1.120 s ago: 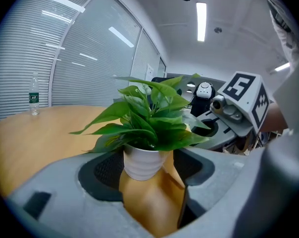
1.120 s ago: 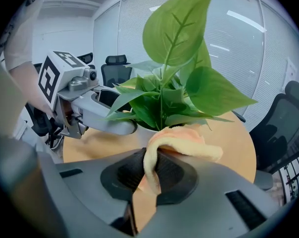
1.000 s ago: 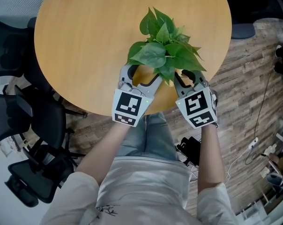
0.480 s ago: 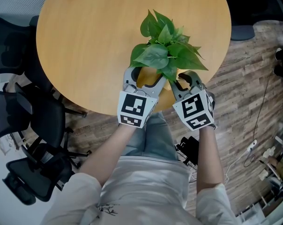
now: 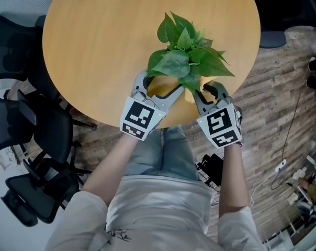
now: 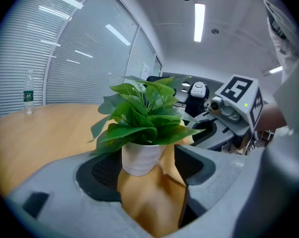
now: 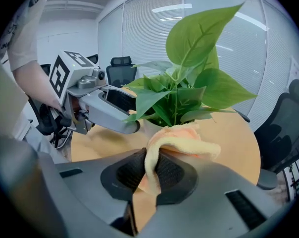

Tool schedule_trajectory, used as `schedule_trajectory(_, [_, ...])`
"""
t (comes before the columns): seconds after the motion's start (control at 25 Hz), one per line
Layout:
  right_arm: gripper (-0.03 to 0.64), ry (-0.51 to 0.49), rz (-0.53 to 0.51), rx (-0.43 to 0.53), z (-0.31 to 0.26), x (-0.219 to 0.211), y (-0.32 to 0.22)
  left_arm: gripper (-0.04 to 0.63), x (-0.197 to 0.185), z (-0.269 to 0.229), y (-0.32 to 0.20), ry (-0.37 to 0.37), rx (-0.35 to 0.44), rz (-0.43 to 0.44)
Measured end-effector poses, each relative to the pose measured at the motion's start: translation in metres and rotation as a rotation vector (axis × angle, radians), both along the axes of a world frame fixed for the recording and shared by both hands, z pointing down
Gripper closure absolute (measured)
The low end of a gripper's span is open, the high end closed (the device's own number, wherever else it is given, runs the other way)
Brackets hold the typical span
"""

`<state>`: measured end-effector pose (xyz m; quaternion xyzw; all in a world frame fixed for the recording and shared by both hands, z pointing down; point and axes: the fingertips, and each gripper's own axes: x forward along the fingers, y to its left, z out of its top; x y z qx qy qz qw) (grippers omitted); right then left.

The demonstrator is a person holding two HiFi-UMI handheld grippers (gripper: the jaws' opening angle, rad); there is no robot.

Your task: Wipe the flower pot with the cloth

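Near the front edge of the round table point(image 5: 95, 46) we've got the L gripper point(image 5: 159, 87), jaws apart & just widening, w/ the white flower pot point(image 6: 138, 158) between them, the R gripper point(image 7: 149, 175) clamped on the peach cloth point(image 7: 181, 140) just beside it; bottle point(image 6: 27, 94) label unreadable.

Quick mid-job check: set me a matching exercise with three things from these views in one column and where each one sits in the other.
Things:
1. flower pot
2. cloth
3. water bottle

Places:
A. at the far edge of the table
B. pinched by the right gripper
C. standing on the table under the green leaves

Pairs: 1-C, 2-B, 3-A
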<state>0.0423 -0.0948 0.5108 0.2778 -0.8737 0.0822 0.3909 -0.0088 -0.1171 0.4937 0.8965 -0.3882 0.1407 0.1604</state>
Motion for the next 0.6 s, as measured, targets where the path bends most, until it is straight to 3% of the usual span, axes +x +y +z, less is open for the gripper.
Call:
schedule_trajectory(0.16, [0.572, -0.010, 0.030, 0.007, -0.002, 0.007, -0.002, 0.259, -0.012, 0.008, -0.005, -0.030, 0.006, 0.083])
schedule_trajectory(0.4, [0.572, -0.018, 0.066, 0.011, 0.001, 0.012, -0.011, 0.178, -0.017, 0.007, -0.017, -0.062, 0.082, 0.287])
schedule_trajectory(0.6, [0.572, 0.000, 0.065, 0.029, 0.001, 0.011, -0.017, 0.152, -0.011, -0.002, -0.026, -0.009, 0.123, 0.472])
